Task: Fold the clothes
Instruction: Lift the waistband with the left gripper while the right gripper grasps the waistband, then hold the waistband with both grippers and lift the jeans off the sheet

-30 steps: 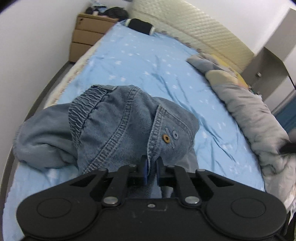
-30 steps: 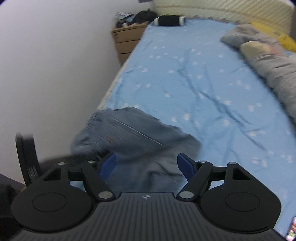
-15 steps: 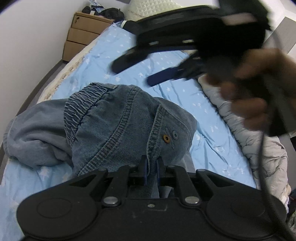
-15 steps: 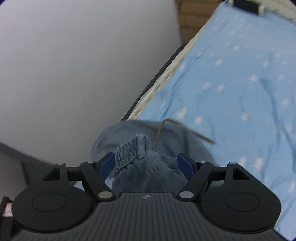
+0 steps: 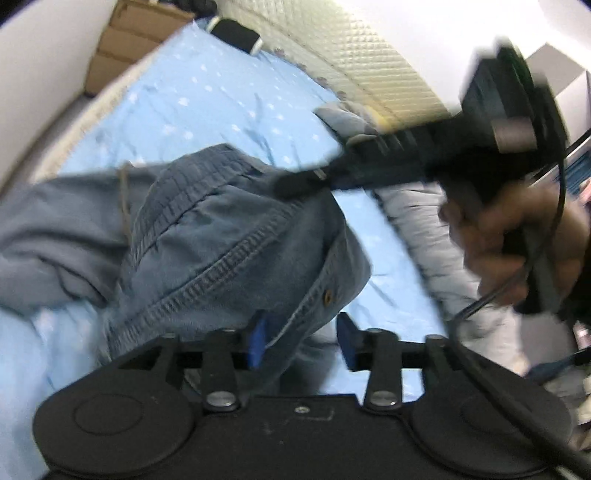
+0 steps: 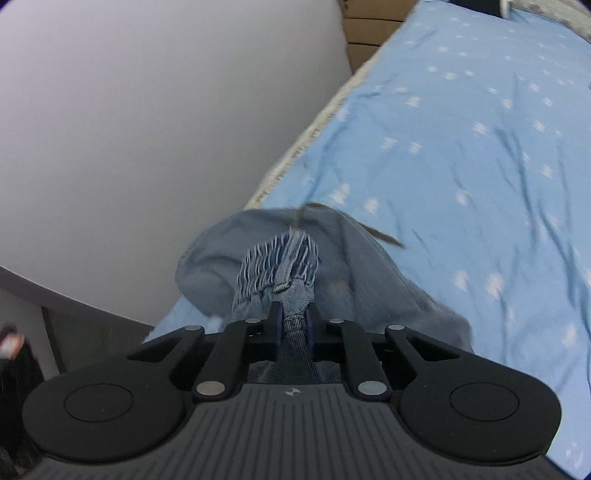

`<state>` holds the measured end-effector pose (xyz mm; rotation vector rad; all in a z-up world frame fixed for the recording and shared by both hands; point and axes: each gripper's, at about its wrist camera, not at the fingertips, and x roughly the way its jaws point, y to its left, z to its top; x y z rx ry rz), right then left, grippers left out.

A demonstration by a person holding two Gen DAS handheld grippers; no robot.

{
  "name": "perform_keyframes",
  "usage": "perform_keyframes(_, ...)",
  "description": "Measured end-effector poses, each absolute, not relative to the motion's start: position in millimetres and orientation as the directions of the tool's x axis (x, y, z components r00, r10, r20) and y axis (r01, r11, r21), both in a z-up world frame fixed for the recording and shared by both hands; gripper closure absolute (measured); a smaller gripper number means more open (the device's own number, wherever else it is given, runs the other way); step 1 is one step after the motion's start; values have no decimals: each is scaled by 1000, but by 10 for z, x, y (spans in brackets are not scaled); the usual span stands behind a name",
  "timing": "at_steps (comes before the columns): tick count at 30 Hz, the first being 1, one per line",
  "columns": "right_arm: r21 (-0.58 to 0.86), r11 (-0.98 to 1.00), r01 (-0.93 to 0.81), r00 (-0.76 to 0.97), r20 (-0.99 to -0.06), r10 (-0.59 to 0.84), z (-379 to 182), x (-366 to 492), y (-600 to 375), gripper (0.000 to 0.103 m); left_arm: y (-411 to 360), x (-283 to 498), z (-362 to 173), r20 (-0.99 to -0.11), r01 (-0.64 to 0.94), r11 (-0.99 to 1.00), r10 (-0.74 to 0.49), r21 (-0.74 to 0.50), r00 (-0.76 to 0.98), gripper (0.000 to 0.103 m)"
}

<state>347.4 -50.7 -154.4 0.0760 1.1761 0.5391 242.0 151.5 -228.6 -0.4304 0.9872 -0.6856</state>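
Note:
A blue denim garment [image 5: 229, 236] with an elastic waistband and a brass button lies bunched on the light blue bed sheet [image 5: 221, 103]. My left gripper [image 5: 302, 341] is open; a denim fold near the button hangs between its blue fingers, against the left one. My right gripper [image 6: 294, 325] is shut on the gathered waistband of the denim garment [image 6: 280, 258]. In the left wrist view the right gripper [image 5: 303, 182] reaches in from the right onto the garment's top edge, held by a person's hand [image 5: 498, 236]. A brown drawstring trails from the waistband.
A grey blanket [image 5: 417, 229] runs along the bed's right side below a quilted headboard [image 5: 369, 59]. A wooden drawer unit [image 5: 122, 48] stands by the far left corner, and a black roll [image 5: 236, 31] lies at the bed's head. A white wall [image 6: 147, 129] borders the bed's left edge.
My left gripper has opened and let go of the denim edge. My right gripper has swung over the garment and shut on its waistband.

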Motion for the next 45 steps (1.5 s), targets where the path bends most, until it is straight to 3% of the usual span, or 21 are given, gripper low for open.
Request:
perform_keyframes(7, 332, 922, -196, 322, -867, 381, -1669, 2820, -1241, 92, 1574, 2191, -2202, -595, 291, 679, -733, -675, 329, 48)
perform_keyframes(18, 260, 965, -17, 352, -902, 249, -2135, 2544, -1744, 93, 1802, 2208, -2117, -589, 134, 673, -712, -727, 382, 46)
perform_keyframes(26, 317, 946, 71, 393, -880, 266, -2187, 2333, -1838, 91, 1828, 2851, -2221, -708, 82, 802, -566, -592, 423, 47)
perform_keyframes(30, 287, 952, 105, 329, -913, 240, -2304, 2299, -1804, 91, 1884, 3165, -2334, -770, 45, 860, -478, -509, 422, 54)
perform_keyframes(45, 268, 940, 210, 308, -931, 196, -2456, 2093, -1826, 91, 1610, 3853, -2712, -844, 186, 901, -432, -391, 318, 63)
